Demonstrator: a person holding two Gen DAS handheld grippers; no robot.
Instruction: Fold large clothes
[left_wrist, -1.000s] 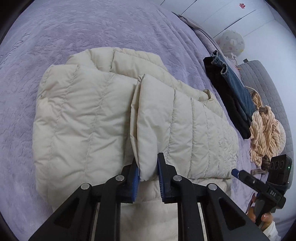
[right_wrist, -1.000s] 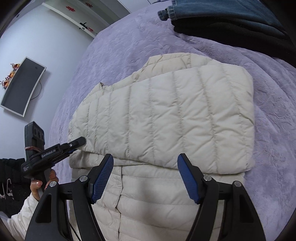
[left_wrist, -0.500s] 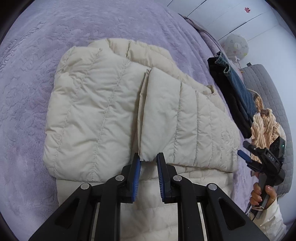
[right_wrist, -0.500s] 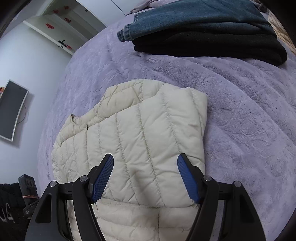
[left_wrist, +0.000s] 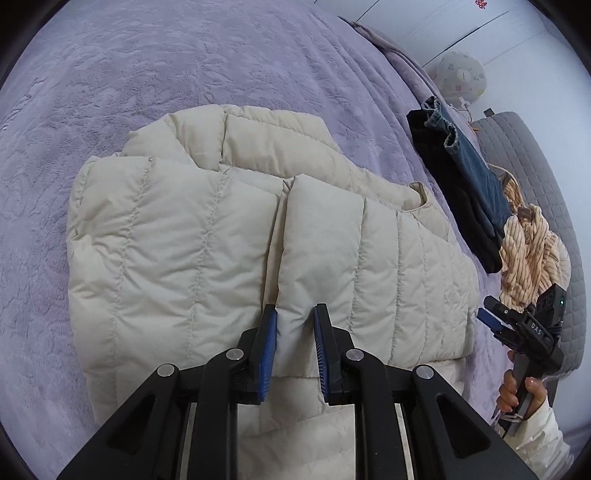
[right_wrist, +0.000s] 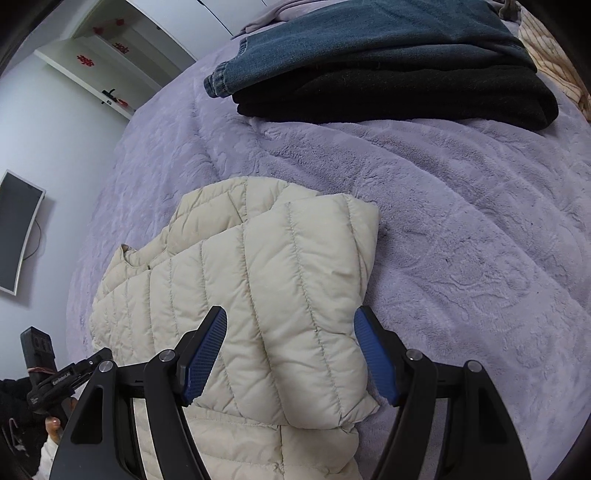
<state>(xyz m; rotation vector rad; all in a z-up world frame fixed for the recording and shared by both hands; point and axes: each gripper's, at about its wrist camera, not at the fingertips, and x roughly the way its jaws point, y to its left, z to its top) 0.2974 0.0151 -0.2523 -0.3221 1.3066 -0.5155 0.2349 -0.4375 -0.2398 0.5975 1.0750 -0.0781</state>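
Cream jacket (sleeves folded) on bedspread.

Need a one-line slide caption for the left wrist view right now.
Left gripper pinching a folded sleeve edge of the cream puffer jacket on a lilac bedspread.

Cream quilted jacket with stitched channels, spread on a lilac bedspread embossed with a leafy pattern. Blue textured pads on black fingers of the left gripper; same blue and black on the right gripper. Faded blue jeans stacked over a black garment. Beige-and-brown striped fabric beside them. Grey quilted headboard, white walls, red paper cut-outs on white cabinet doors, dark screen.
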